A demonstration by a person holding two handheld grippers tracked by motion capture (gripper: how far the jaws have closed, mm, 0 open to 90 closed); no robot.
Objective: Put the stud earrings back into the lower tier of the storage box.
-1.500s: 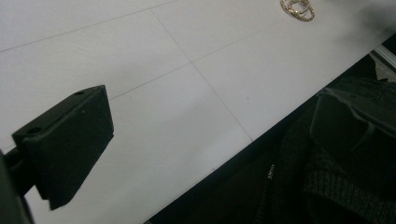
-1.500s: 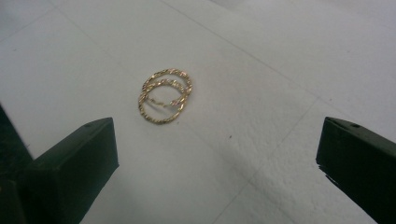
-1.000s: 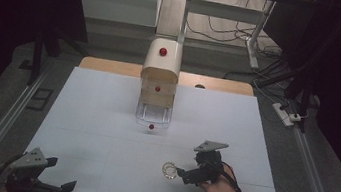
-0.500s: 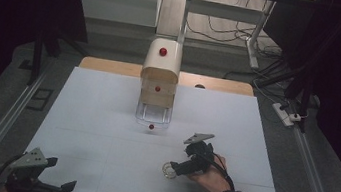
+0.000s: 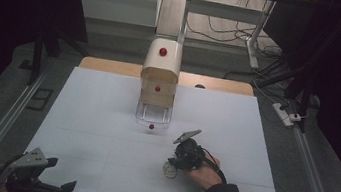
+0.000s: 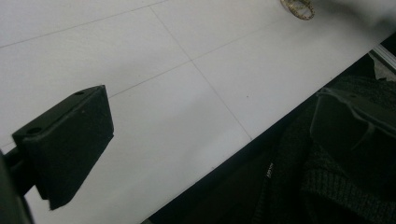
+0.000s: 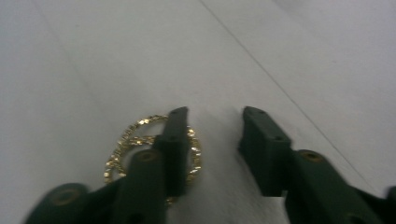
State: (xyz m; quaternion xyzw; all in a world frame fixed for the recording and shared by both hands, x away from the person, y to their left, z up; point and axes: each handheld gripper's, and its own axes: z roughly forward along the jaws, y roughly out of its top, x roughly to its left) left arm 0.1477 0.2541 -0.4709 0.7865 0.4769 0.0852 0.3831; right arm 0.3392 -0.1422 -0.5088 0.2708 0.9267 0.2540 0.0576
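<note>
A thin gold chain bracelet (image 7: 152,151) of glittering links lies looped on the white counter (image 5: 105,117). The right gripper (image 7: 212,135) has just been closing; one jaw rests over the loop, nothing pinched. The left gripper (image 6: 210,130) stands spread at the counter's near edge.

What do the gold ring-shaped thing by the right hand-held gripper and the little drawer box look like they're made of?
Gold bracelet: probably metal chain or beads, a glittery, grainy loop. Drawer box: seemingly pale wood or plastic, matte cream, with red knobs; its open bottom drawer looks like clear plastic.
</note>
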